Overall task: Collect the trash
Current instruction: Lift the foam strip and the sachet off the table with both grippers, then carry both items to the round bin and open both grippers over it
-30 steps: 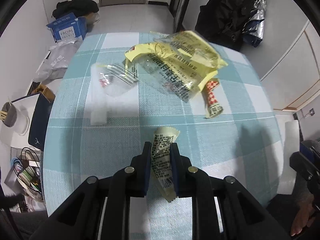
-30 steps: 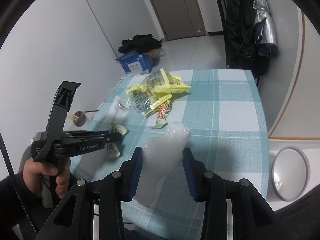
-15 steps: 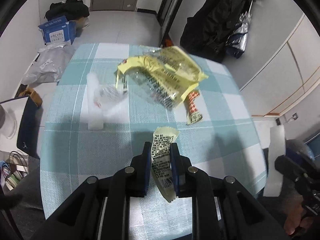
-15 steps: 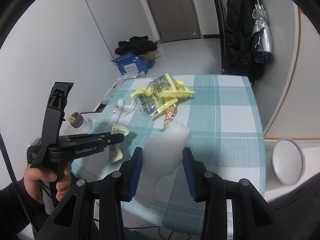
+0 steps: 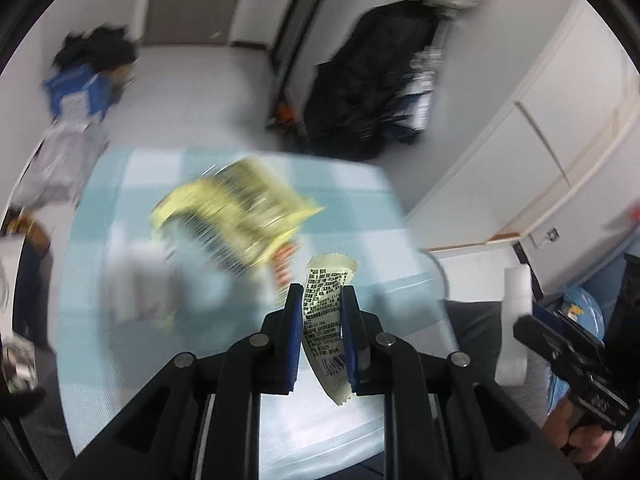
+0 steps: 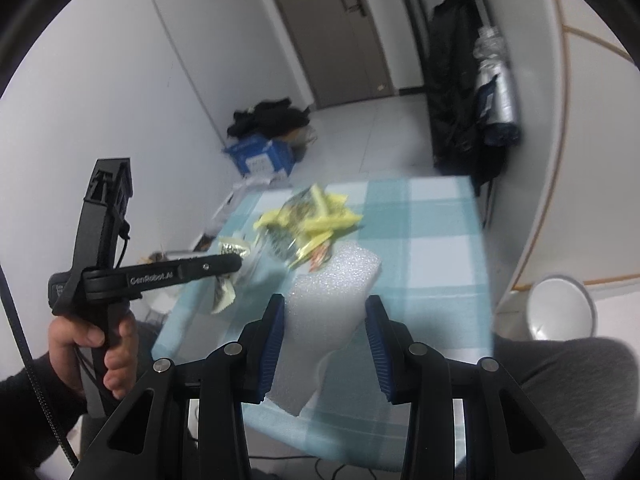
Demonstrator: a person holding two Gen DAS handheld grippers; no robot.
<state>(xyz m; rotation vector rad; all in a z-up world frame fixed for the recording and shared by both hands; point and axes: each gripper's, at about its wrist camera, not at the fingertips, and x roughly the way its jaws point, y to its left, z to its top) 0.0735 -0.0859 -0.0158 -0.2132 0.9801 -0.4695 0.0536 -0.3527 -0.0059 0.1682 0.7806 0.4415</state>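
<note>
My left gripper (image 5: 319, 294) is shut on a pale yellow printed wrapper (image 5: 325, 308), held above the near edge of the checked table (image 5: 132, 356). It also shows in the right wrist view, where the left gripper (image 6: 236, 262) carries the wrapper (image 6: 226, 276). My right gripper (image 6: 325, 307) is shut on a white foam piece (image 6: 328, 300), lifted over the table's near side. A heap of yellow and clear wrappers (image 5: 236, 208) lies mid-table, with a red-patterned sachet (image 5: 285, 264) at its near edge. The same heap (image 6: 308, 220) appears in the right wrist view.
Crumpled clear plastic and a white foam strip (image 5: 140, 280) lie left on the table. A round white bin (image 6: 562, 308) stands on the floor at the right. A blue box (image 6: 260, 156) and dark clothes sit on the floor beyond; coats (image 6: 460, 92) hang by the door.
Both grippers have risen and pulled back from the table with their loads, so the table looks smaller and farther. The left view has tilted up and is now blurred.
</note>
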